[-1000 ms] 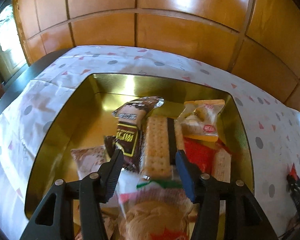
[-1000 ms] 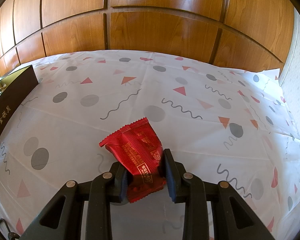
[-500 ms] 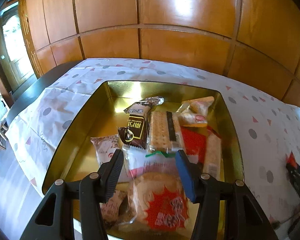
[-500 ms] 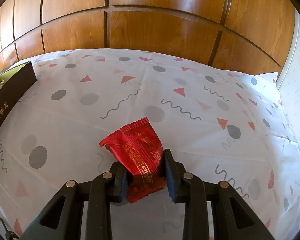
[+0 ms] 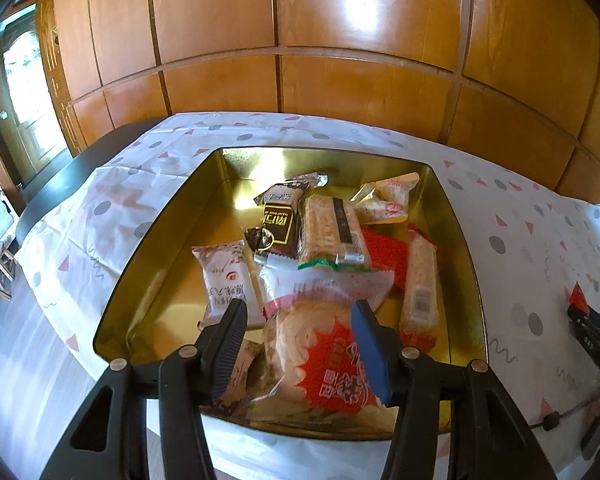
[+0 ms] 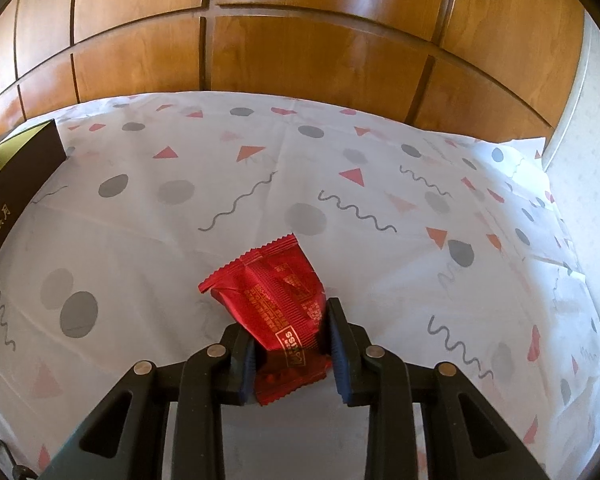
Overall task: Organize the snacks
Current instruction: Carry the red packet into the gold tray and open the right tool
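Pinching a red packet (image 6: 278, 312) just above the cloth (image 6: 340, 184), the right gripper (image 6: 292, 344) is readying it for the tin (image 5: 460, 248); the left gripper (image 5: 300, 340) is hovering half open and empty over snacks (image 5: 328, 232) piled inside, farther left.

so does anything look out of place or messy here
One red foil snack packet is outside the gold tin, on the patterned tablecloth, clamped in the right gripper. Inside the tin, snacks lie heaped crookedly. Nothing looks torn or spilled.

Red snack pkt (image 6: 278, 304), clamped; rest in gold tin (image 5: 148, 248)
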Demonstrator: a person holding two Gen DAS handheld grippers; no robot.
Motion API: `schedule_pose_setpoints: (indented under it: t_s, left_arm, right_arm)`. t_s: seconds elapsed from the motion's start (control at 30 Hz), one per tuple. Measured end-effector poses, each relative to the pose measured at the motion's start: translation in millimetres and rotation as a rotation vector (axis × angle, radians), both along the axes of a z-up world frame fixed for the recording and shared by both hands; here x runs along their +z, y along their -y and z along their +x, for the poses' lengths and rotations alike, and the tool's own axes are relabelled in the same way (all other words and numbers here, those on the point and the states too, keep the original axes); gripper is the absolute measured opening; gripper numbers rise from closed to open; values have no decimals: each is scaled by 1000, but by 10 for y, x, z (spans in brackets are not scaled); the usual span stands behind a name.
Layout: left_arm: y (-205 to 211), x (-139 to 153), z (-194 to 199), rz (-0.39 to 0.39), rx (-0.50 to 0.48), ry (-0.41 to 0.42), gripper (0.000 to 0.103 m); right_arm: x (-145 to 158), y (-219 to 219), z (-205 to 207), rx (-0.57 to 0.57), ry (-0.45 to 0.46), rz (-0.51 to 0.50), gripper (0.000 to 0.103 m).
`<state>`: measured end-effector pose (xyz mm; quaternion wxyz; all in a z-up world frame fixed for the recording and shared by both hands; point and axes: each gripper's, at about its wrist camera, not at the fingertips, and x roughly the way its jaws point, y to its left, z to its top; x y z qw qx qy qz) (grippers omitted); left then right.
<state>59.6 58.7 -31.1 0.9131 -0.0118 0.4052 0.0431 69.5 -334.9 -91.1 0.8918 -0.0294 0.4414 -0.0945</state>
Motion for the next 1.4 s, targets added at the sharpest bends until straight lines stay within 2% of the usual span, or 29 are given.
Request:
schedule_pose_setpoints:
  t_s: [0.07,0.2,0.3,0.47,0.73,0.83,0.93,1.13,1.2,1.4]
  left_arm:
    - [-25,-1,-31,0,6,3,55]
    - [-70,4,-75,3,10,10,55]
    - [-95,6,-89,6,14,14,55]
    - [-176,14,-130,1,25,23,55]
    - [-273,32,-162,-13,44,39,55]
    - [-320,35,-169,-20,54,43,55]
    - [-360,34,-177,-20,65,47,55]
    - [-453,-8,-175,-25,85,36,55]
    - [-480,-20,-172,-27,90,34,55]
    - [-530,-54,-151,-34,103,25,55]
  right_arm:
    - [29,-34,-7,-4,-18,11,28]
    - [104,-103,-42,4,-43,110,26]
    - [206,-288,-51,57,-46,164,26]
    - [485,-700,-25,185,-29,269,26]
    - [964,-1514,123,406,26,322,26]
    - [1051,-1814,200,464,34,330,26]
    - [992,-2056,326,500,17,323,26]
    - [537,-2517,577,574,-76,241,29]
    - [437,-2576,604,589,-109,235,31]
    - [425,-2465,557,605,-90,274,35]
